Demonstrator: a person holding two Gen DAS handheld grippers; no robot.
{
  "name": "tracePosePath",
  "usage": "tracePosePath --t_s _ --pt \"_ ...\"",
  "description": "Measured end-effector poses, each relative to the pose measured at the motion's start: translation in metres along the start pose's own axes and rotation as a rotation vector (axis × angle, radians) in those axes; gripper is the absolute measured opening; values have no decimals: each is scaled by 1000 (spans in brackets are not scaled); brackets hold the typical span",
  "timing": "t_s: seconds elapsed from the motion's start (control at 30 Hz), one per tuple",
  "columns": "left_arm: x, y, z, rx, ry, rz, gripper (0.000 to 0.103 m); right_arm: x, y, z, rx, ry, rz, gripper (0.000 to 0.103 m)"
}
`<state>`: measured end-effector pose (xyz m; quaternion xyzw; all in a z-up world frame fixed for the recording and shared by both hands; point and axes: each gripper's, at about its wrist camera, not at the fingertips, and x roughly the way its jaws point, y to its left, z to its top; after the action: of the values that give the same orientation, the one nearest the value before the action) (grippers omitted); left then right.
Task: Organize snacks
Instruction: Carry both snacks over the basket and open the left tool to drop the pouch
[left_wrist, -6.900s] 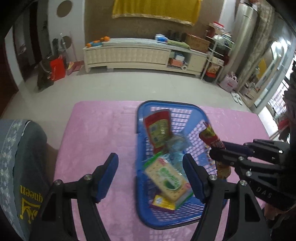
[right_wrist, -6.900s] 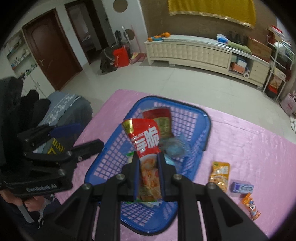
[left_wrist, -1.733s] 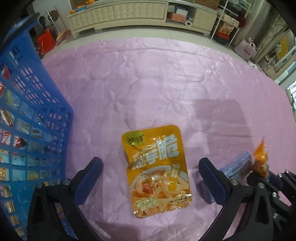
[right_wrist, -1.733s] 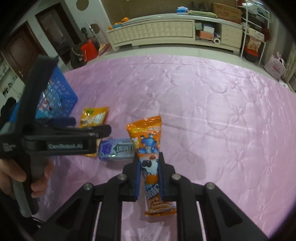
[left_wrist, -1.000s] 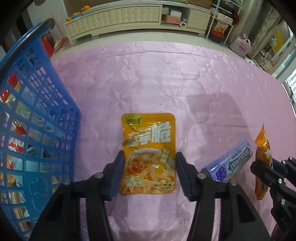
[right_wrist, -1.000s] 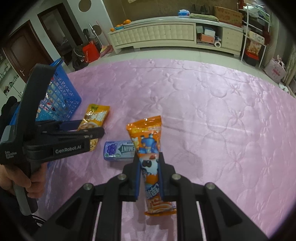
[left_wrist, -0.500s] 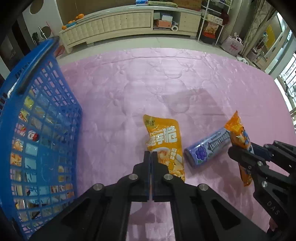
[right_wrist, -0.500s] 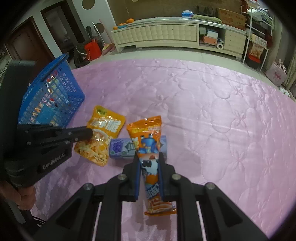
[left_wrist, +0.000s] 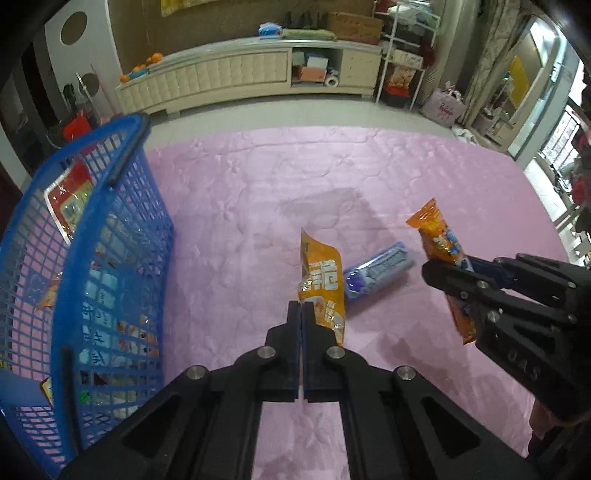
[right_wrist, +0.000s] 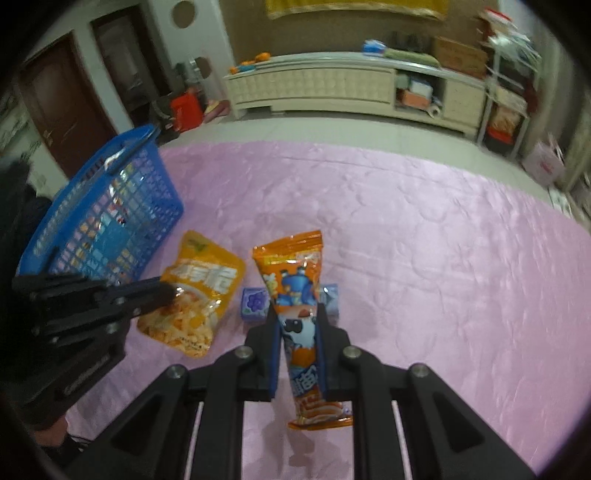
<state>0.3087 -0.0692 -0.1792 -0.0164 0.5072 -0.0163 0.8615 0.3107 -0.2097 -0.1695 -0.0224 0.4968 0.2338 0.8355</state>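
Pinching the yellow snack pouch (left_wrist: 322, 280) by its edge, our left gripper (left_wrist: 301, 314) has its jaws fully closed, the pouch hanging tilted above the pink tablecloth (left_wrist: 240, 206). Our right gripper (right_wrist: 298, 325) clamps the orange snack stick (right_wrist: 295, 291). A purple gum pack (left_wrist: 376, 271) lies between them; the blue basket (left_wrist: 110, 236) stands left.

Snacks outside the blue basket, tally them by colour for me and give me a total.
Yellow-orange pouch, pinched at its edge by the left gripper: 1
Orange cartoon packet, clamped in the right gripper: 1
Purple gum pack, lying on the pink cloth: 1
Total outside the blue basket: 3
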Motion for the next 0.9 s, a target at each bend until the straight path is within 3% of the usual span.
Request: tracePosePath --t_s 0.07,0.13,0.23,0.5,0.9 --pt "-9 2 -2 -5 -15 -6 0 -6 -1 0 33 6 14 19" --pt "-18 3 -4 -9 -30 -28 0 -20 3 0 36 -20 -58 20" --pt "-31 2 -6 -4 -50 -40 0 -42 10 3 70 -48 -24 20" --pt "-80 18 -17 -1 -132 -77 0 -81 55 2 12 -64 -62 20" --pt "-140 84 -32 -46 -214 -114 0 -110 126 12 -56 -85 -71 20"
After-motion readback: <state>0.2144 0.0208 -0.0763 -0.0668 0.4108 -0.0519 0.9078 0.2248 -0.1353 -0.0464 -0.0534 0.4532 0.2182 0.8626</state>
